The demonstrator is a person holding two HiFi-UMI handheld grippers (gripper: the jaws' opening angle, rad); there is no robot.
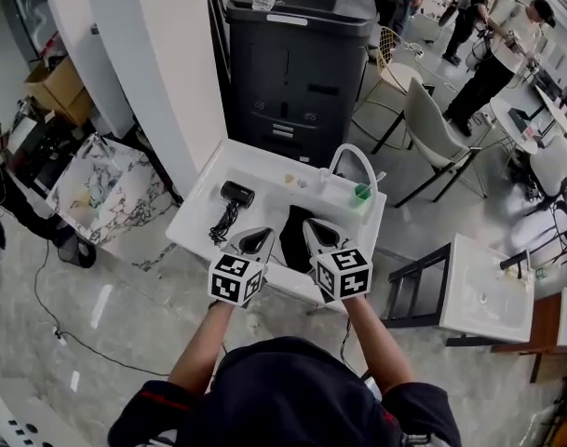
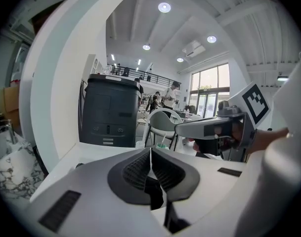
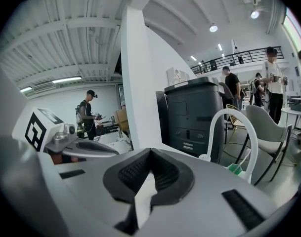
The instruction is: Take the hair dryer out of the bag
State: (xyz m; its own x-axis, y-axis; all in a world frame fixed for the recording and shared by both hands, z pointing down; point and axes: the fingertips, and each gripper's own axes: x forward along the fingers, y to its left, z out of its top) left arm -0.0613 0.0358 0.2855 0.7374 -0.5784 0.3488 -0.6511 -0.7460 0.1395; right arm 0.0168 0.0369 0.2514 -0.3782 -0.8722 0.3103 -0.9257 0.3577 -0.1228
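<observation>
right gripper point(image 1: 313, 225) across half-hidden black bag point(image 1: 294, 240)

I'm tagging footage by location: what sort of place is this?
Probably an open office or workshop hall, not a home: a big black copier, a grey chair and a freestanding white washbasin counter.

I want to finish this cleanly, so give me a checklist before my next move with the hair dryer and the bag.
1. Hair dryer out of the bag: ok, it lies on the table.
2. Left gripper free: ok, jaws together, nothing seen between.
3. Right gripper free: ok, jaws together.
4. Cord clear of the left gripper: cannot tell, they are close.
</observation>
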